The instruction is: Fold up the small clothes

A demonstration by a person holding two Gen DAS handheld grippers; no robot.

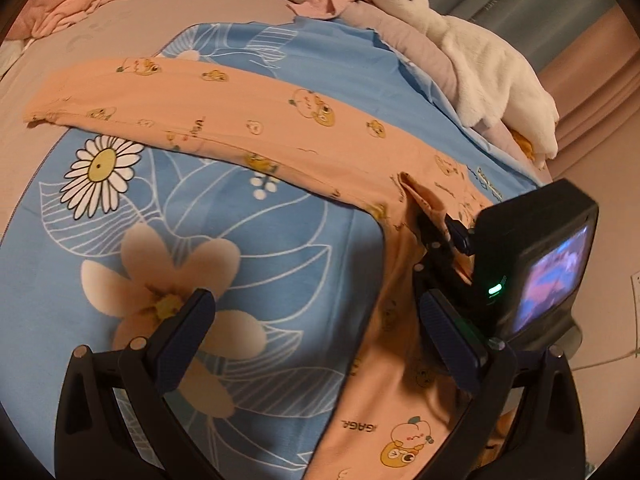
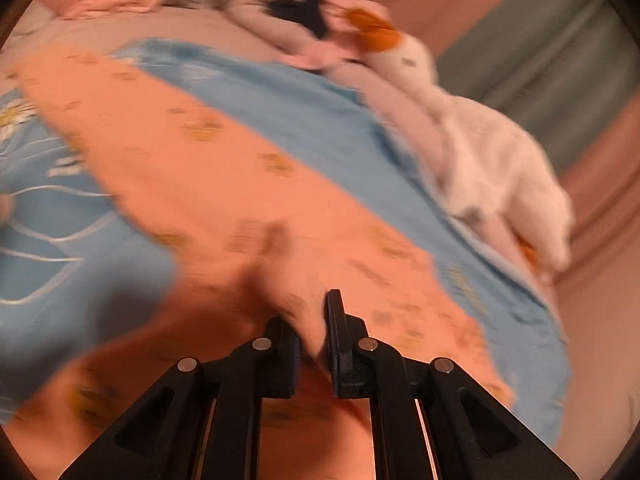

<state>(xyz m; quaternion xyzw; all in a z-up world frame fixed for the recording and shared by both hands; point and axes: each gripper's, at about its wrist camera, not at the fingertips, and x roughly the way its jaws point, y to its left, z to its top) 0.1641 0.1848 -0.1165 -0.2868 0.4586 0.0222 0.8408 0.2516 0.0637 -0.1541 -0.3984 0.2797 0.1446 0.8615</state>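
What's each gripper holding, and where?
Right gripper: shut on the orange garment, pinching a raised fold near its crotch. Left gripper: open, holding nothing.

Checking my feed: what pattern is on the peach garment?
Small yellow cartoon chicks on peach garment; left wrist view.

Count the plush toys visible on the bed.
1: a white goose plush lying along the bed's far right edge, beside the blue sheet. Others may be hidden in the piled bedding.
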